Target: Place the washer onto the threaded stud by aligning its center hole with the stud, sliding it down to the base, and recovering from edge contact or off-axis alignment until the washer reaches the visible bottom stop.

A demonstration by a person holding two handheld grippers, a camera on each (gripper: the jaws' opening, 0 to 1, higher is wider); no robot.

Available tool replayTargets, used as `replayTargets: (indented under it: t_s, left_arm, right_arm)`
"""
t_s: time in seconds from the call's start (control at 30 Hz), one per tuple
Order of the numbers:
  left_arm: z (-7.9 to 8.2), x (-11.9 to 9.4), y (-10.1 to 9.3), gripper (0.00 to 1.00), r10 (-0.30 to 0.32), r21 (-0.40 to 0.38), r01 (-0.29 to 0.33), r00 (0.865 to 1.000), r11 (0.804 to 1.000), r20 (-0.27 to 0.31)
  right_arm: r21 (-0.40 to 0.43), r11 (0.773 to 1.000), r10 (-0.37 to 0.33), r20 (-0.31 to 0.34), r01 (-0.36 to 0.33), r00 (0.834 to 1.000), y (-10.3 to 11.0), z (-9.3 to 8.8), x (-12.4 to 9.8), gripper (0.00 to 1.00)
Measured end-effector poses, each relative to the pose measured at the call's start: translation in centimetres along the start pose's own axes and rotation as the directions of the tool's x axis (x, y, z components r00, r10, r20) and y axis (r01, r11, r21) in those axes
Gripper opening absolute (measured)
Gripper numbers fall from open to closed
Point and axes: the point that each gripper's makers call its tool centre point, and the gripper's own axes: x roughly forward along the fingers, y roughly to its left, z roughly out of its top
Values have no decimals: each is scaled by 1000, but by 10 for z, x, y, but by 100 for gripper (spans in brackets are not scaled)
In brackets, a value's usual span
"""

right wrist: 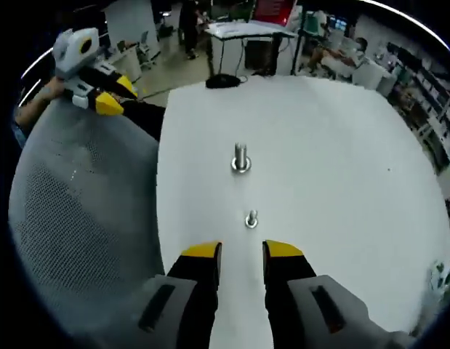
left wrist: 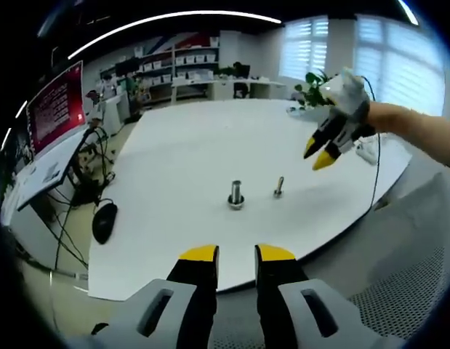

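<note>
left gripper view is showing our left tool (left wrist: 237,252) hanging just off the near edge of the white bench (left wrist: 181,160), its yellow-tipped jaws standing slightly apart with nothing between them. out on the bench two small metal pieces are standing close together: a larger stud (left wrist: 235,195) with a wide ring at its foot, and a smaller stud (left wrist: 279,187) just beside it. we cannot tell whether that ring is the washer already seated or part of the stud's base; no loose washer is showing on the bench.

in the right gripper view our right tool (right wrist: 242,250) is hovering over the bench from the opposite side, jaws likewise a little apart and empty, with the smaller stud (right wrist: 251,219) near its tips and the larger one (right wrist: 240,159) further on.

as we are judging it, the step in hand is the approach. to do it well we are wanting to bring one tool in level, straight over the stud's axis, and settle which piece is the washer before closing, since a tilted entry is likely to catch on the threads.

around us, a grey mesh chair back (right wrist: 79,218) is standing against the bench edge. a monitor (left wrist: 56,107) and a black mouse (left wrist: 104,221) are lying on a side desk, well apart. nothing on the bench is blocking the studs; the two tools facing each other are the main thing to keep clear of.
</note>
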Motion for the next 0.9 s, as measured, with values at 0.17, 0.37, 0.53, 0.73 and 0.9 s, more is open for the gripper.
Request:
replayTargets:
  t_s: [0.17,0.37,0.53,0.73,0.9]
  left_arm:
    - [3,-1,-3,16,-14,11,14,1000,1000,17]
    - [6,-2,-13,15,-75,42,74,997,996,33]
    - [10,-5,-22,15,-131,77,126,990,989,61]
    - [17,-7,-27,9,-167,103,157,981,982,100]
    - [19,-8,-29,9,-178,108,166,978,980,110]
  right_arm:
    - [185,982,-69,173,36,982,16,-10,-62,25]
    - [417,909,-176,313,31,933,50,-31,-105,25]
    - [529,848,-279,393,33,876,83,-41,-122,25]
    - [582,796,-425,346,164,836,97,-63,-120,25]
    - [598,786,-419,330,156,846,106,-55,-101,25]
